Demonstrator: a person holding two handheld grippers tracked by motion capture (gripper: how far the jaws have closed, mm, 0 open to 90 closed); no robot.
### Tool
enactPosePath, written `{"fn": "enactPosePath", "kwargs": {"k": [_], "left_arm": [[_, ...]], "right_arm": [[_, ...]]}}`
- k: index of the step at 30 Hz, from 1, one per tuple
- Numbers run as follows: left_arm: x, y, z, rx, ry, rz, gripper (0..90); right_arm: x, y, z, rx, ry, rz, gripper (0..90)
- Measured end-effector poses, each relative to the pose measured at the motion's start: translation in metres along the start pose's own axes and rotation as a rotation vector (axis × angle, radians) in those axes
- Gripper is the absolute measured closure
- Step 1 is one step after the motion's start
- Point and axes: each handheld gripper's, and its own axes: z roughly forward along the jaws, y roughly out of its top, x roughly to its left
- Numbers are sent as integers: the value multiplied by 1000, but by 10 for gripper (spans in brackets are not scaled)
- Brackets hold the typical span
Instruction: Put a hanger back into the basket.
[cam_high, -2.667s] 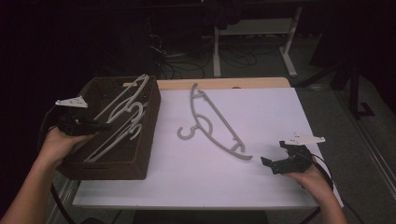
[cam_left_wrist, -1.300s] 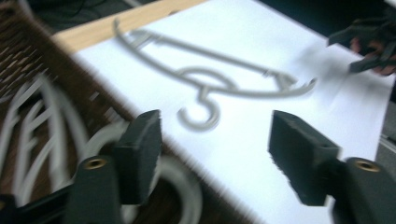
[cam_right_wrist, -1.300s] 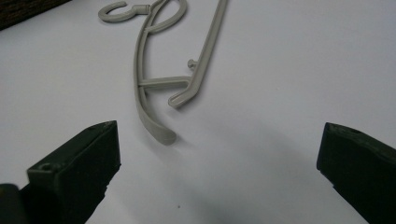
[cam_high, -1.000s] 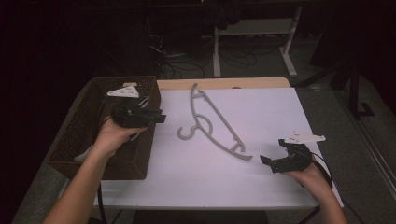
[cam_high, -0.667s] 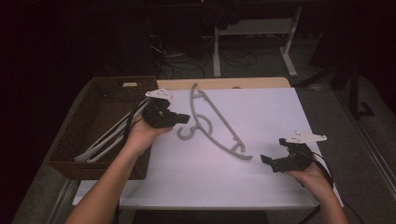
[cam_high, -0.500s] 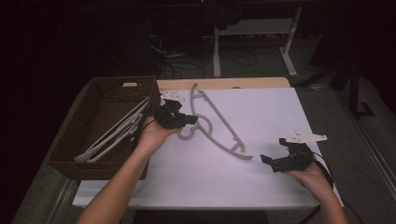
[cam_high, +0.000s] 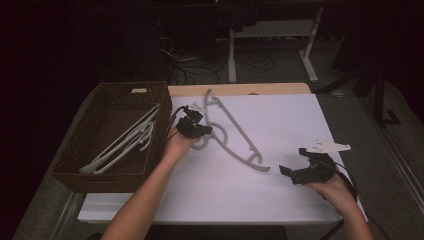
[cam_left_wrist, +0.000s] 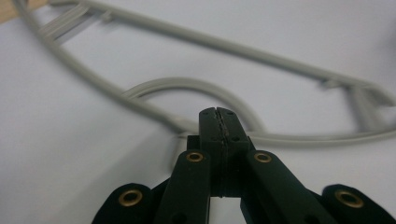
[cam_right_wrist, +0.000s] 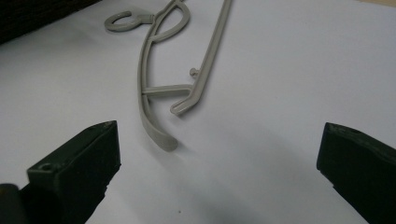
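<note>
Nearest the person, the right gripper (cam_high: 295, 169) rests at the white table's (cam_high: 300, 115) near right edge, its jaws spread wide apart with nothing between them; in the right gripper view the bare tabletop lies between the two black pads (cam_right_wrist: 81, 161), and the near tip of the grey hanger (cam_right_wrist: 154, 84) lies just beyond them. A little farther in, the left gripper (cam_high: 202, 131) sits over the hook end of that grey hanger (cam_high: 232, 135), which lies flat on the table and runs slantwise from the far wooden edge toward the right gripper. In the left gripper view the jaws are pressed together, pad against pad — they have just been closing, and nothing is caught between them; the hanger's curved hook (cam_left_wrist: 187, 86) arcs just past their tips, touching or nearly so, too close to tell. To the left stands a brown wicker basket (cam_high: 75, 172) with pale hangers (cam_high: 125, 145) lying inside — well apart from the right gripper.
</note>
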Motion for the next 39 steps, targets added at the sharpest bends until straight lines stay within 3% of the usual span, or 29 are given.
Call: {"fn": "enactPosePath", "kwargs": {"k": [1,9,15,21,29,39], "left_arm": [[7,-3,8,2,8,-4,900],[21,-11,32,55,49,-13,900],[22,-13,34,63,46,-18,900],[10,-14,32,77,7,23,900],[-11,-23,31,97,-80,64,900],[-52,-28,33,107,-189,143,900]], "right_arm": [[0,0,0,-1,2,-1,0],[0,0,2,5,1,-7,0],[0,0,1,2,3,-6,0],[0,1,2,-1,4,-6,0],[1,1,3,3,5,-6,0],[1,3,4,1,4,-11,0]]}}
